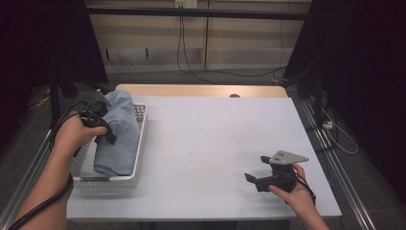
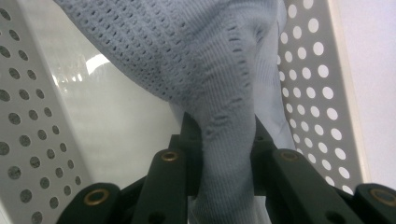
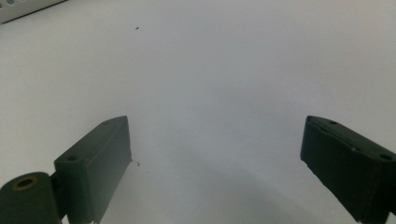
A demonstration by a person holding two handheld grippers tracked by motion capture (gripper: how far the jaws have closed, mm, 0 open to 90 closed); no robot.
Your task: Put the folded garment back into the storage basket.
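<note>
White table (image 1: 206, 143), left claw (image 1: 103, 130) pinching blue cloth (image 1: 117, 134) over basket (image 1: 140, 143), right claw (image 1: 256, 172) open

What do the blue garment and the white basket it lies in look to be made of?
Blue garment: soft knit fabric, matte; the left gripper view shows fine ribbing and rows of small eyelet holes, so probably a cotton-like or synthetic knit. White basket: rigid perforated walls with even round holes and a slight sheen, probably moulded plastic, though painted metal is possible.

Nothing readable anywhere here, honestly. No labels, brands, numbers or signs on the light blue knit garment (image 1: 117, 132), the perforated white basket (image 1: 140, 143) or the pale counter (image 1: 215, 143). Just plain surfaces, near and far.
</note>
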